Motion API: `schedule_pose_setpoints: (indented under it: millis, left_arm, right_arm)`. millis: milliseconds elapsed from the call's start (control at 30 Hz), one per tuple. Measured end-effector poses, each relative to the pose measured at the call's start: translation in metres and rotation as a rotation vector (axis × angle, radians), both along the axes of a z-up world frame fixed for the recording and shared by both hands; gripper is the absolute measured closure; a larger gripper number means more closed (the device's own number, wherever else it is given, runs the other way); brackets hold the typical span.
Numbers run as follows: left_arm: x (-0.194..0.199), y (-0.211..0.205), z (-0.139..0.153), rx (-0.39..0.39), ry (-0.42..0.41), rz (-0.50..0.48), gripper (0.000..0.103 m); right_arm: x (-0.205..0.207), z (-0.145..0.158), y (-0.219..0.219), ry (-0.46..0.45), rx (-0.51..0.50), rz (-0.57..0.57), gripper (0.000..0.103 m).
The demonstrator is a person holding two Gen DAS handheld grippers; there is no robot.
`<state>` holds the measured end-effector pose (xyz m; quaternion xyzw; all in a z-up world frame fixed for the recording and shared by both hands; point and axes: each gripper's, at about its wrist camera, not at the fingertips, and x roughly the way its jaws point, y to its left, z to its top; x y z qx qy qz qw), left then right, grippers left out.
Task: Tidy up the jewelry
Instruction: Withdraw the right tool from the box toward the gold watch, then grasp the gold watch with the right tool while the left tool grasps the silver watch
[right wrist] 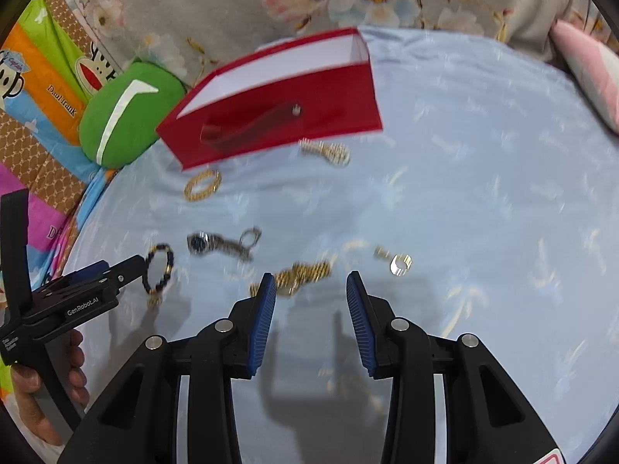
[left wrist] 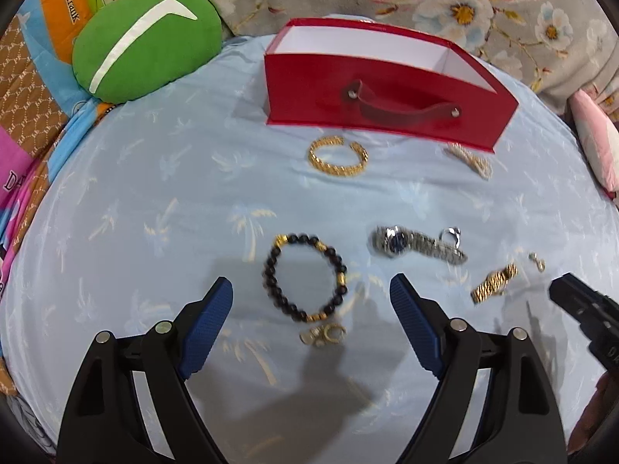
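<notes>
Jewelry lies spread on a pale blue sheet [left wrist: 154, 193]. My left gripper [left wrist: 311, 282] is open wide, its blue pads hovering either side of a black bead bracelet [left wrist: 305, 276] with gold beads; nothing is gripped. A small ring cluster [left wrist: 323, 334] lies just below the bracelet. A silver watch [left wrist: 414, 245], a gold watch [left wrist: 495, 282], a gold bangle [left wrist: 337, 158] and a pale chain [left wrist: 470, 160] lie around. An open red box [left wrist: 379, 89] stands behind. My right gripper [right wrist: 310, 277] is open, its pads partly apart above the gold watch [right wrist: 301, 274] and not touching it. A gold ring [right wrist: 400, 263] lies to its right.
A green cushion [left wrist: 147, 38] sits left of the box, with colourful printed bedding [left wrist: 38, 77] beyond. Floral fabric [left wrist: 464, 0] rises behind and a pink pillow [left wrist: 595, 143] lies at the right edge. A hand [right wrist: 46, 386] holds the left gripper [right wrist: 120, 266] beside the bracelet [right wrist: 160, 266].
</notes>
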<state>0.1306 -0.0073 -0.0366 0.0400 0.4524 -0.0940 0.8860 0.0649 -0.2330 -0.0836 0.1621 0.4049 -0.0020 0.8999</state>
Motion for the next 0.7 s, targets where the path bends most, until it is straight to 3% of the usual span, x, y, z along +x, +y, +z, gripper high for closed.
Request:
schedule_pose_setpoints:
  millis: [133, 200, 367, 567, 700]
  left_arm:
    - [-0.009, -0.006, -0.007, -0.005, 0.016, -0.01, 0.022]
    - [-0.01, -0.006, -0.01, -0.006, 0.021, -0.013, 0.022]
    - [-0.007, 0.002, -0.01, 0.0, 0.015, 0.022, 0.022]
    - [0.0, 0.015, -0.009, -0.017, 0.024, 0.058, 0.022]
    - [0.005, 0.013, -0.01, -0.018, 0.026, 0.053, 0.022]
  right_arm:
    - [0.004, -0.019, 0.01, 0.018, 0.026, 0.002, 0.064]
    - [0.007, -0.024, 0.013, 0.021, 0.034, -0.002, 0.055]
    - [0.016, -0.027, 0.025, 0.012, 0.027, -0.014, 0.049]
    - [0.03, -0.026, 0.032, -0.01, 0.028, -0.059, 0.049]
    - [0.041, -0.026, 0.038, -0.015, -0.033, -0.082, 0.051]
